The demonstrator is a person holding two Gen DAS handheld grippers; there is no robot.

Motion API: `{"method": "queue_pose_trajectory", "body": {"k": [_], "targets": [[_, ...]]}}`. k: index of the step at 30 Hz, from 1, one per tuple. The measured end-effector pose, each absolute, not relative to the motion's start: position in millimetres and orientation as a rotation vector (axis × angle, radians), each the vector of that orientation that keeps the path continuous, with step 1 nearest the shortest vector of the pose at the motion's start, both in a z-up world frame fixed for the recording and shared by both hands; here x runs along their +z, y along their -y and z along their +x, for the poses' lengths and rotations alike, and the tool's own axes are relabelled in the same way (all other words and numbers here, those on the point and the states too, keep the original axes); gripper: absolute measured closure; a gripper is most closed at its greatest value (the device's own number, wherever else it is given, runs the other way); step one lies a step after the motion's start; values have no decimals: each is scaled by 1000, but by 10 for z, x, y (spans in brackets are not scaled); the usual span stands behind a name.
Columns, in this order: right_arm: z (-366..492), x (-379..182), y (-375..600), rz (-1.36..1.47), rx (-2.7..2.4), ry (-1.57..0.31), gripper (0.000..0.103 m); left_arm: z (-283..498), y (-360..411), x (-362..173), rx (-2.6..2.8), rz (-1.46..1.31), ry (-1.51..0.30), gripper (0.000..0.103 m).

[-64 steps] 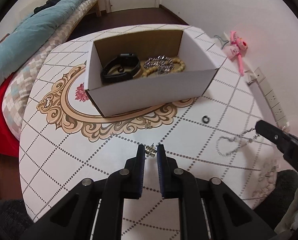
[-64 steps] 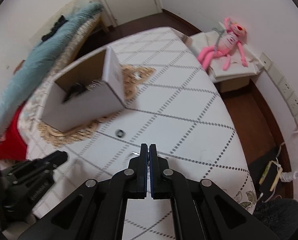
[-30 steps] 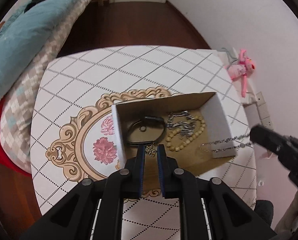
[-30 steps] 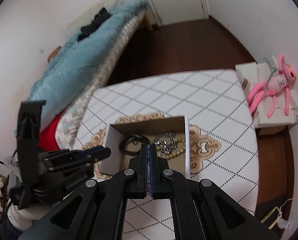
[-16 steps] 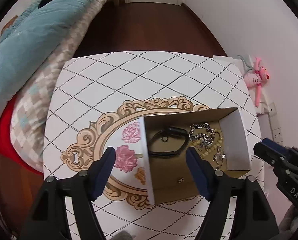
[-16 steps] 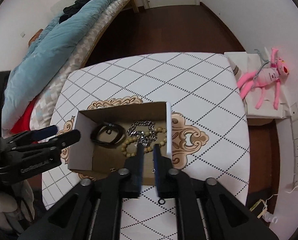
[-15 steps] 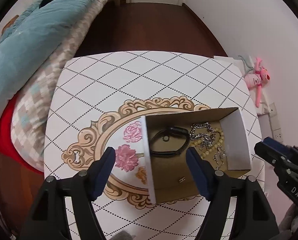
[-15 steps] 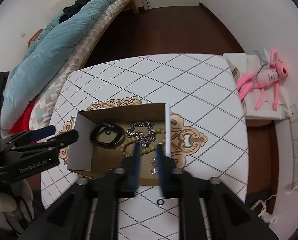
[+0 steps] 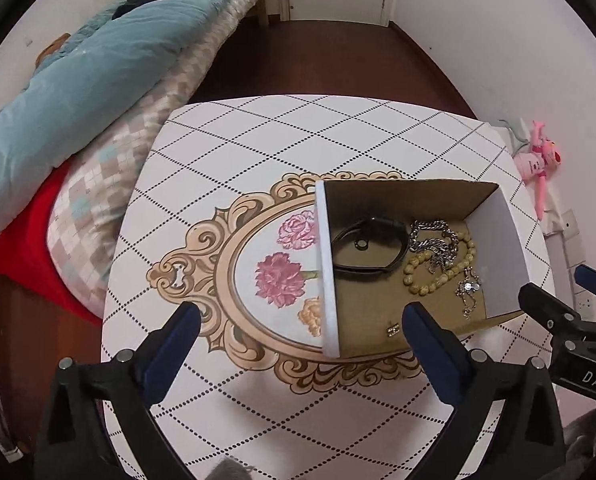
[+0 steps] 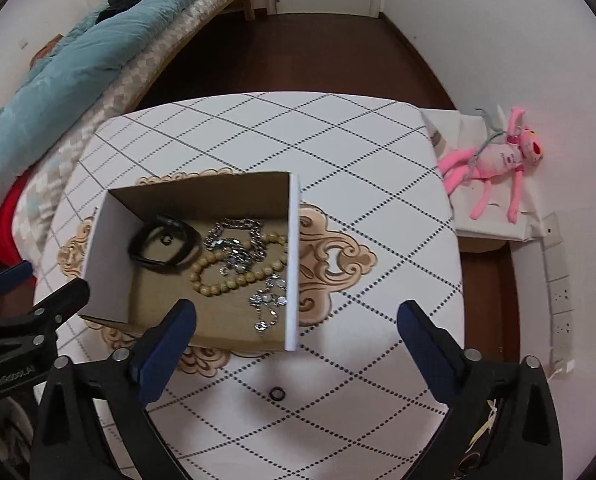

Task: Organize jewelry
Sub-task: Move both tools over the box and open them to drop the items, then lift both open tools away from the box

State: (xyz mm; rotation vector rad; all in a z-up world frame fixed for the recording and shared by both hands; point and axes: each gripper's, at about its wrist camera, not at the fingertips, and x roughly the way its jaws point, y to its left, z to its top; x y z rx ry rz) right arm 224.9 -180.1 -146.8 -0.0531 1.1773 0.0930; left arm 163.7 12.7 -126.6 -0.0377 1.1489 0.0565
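The cardboard box [image 10: 98,264] sits on the patterned desk [image 10: 337,152], and the jewelry lies inside it: black band [image 10: 164,246], bead bracelet [image 10: 234,276], silver chain [image 10: 234,236], pendant necklace [image 10: 268,304], and a small gold piece [image 9: 393,329] I can't identify. One dark ring [image 10: 277,393] lies on the desk just outside the box. Both jaws have just been opening; my left hand-held gripper [image 9: 298,322] and right hand-held gripper [image 10: 296,318] are released, nothing between the pads. Writing: "DAS" on the right unit, cut off; "GenRobot.AI" on the left, blurred. Pink plush toy [image 10: 493,160] beside the desk; bed [image 9: 98,64] behind.
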Motion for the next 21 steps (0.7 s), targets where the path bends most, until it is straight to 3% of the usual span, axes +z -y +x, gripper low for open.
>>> {"method": "queue_pose_trajectory", "body": {"k": [21], "targets": [[1455,-714,1913,-46,28,-932,0,909,105,-518,80,-9,-944,0]]}}
